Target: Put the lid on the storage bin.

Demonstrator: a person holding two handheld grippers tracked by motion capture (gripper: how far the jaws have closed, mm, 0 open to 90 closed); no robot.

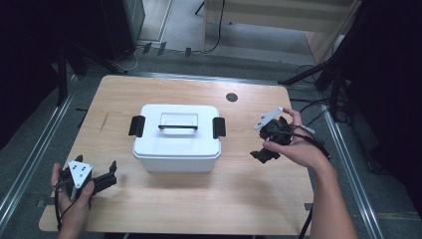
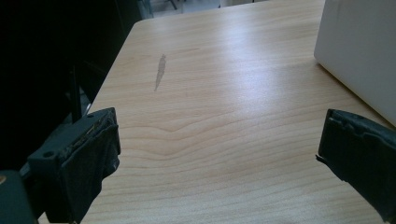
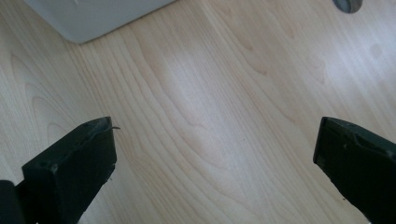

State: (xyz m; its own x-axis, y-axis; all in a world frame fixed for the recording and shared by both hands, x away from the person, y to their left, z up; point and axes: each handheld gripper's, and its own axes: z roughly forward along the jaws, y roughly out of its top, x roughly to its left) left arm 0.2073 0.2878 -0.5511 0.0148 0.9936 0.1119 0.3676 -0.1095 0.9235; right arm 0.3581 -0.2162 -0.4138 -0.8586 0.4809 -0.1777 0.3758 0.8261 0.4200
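A white lidded box [image 1: 176, 147] stands mid-table, with a black carry handle [image 1: 178, 127] on its lid and a black latch at each end [image 1: 136, 126]. My left gripper [image 1: 111, 175] hovers near the table's front left, open, pointing toward the box. In the left gripper view its jaws [image 2: 219, 130] stand wide apart over bare wood, the box's wall [image 2: 359, 46] at upper right. My right gripper [image 1: 263, 155] is held right of the box, tilted down, open. Its own view has the jaws [image 3: 215, 135] apart over wood, with the box's corner [image 3: 93, 14] at upper left.
The wooden table [image 1: 249, 199] has a round dark grommet [image 1: 232, 97] near its far edge, also in the right gripper view [image 3: 348, 3]. A grey scuff [image 2: 160, 71] marks the wood left of the box. Dark stands and cables flank the table.
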